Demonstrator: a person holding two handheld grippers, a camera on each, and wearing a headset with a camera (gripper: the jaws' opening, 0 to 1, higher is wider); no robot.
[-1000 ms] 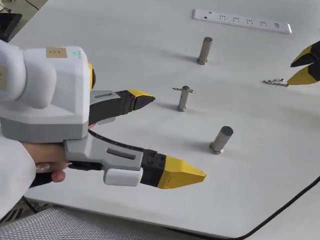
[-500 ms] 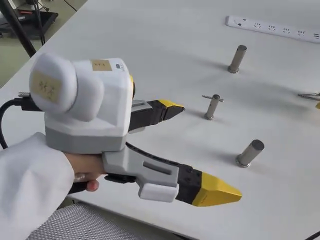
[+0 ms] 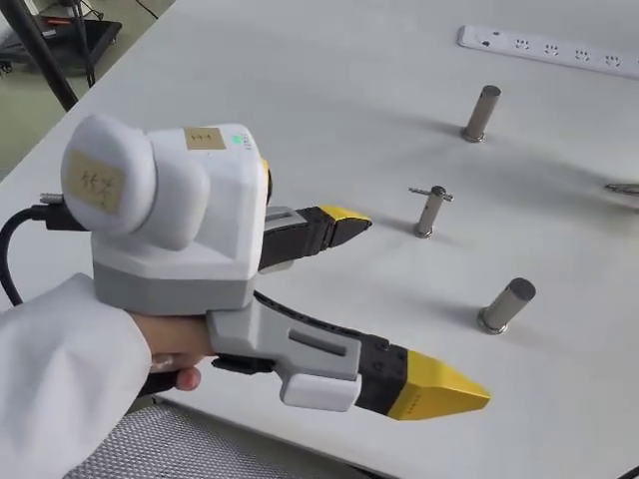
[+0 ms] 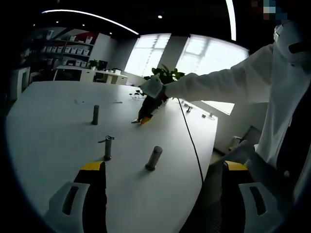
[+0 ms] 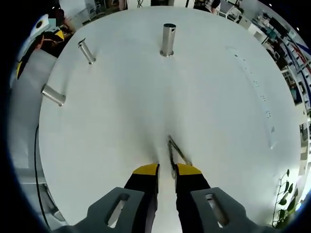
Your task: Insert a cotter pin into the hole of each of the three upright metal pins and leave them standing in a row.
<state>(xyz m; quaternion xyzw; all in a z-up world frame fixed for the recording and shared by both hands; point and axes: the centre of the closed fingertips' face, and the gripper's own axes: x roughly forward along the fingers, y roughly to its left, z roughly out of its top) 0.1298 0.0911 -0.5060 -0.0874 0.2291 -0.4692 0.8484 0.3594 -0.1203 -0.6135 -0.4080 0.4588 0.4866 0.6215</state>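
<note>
Three metal pins stand on the white table (image 3: 300,90): the far pin (image 3: 481,113), the middle pin (image 3: 430,212) with a cotter pin through its top, and the near pin (image 3: 506,305). My left gripper (image 3: 429,311) is open over the table's near edge, left of the pins, with nothing between its jaws. From the left gripper view, the pins (image 4: 107,148) lie ahead and my right gripper (image 4: 145,116) is tip-down on the table beyond them. A loose cotter pin (image 5: 176,154) lies on the table. My right gripper (image 5: 167,170) straddles its near end, jaws a narrow gap apart.
A white power strip (image 3: 549,48) lies at the table's far edge. A black cable (image 4: 192,141) runs along the table's right side in the left gripper view. A person in white sleeves stands beside that edge. Bare table lies between the right gripper and the pins.
The head camera has swung left, so the pins sit further right in the picture. The left gripper stays open in much the same place beside the pins.
</note>
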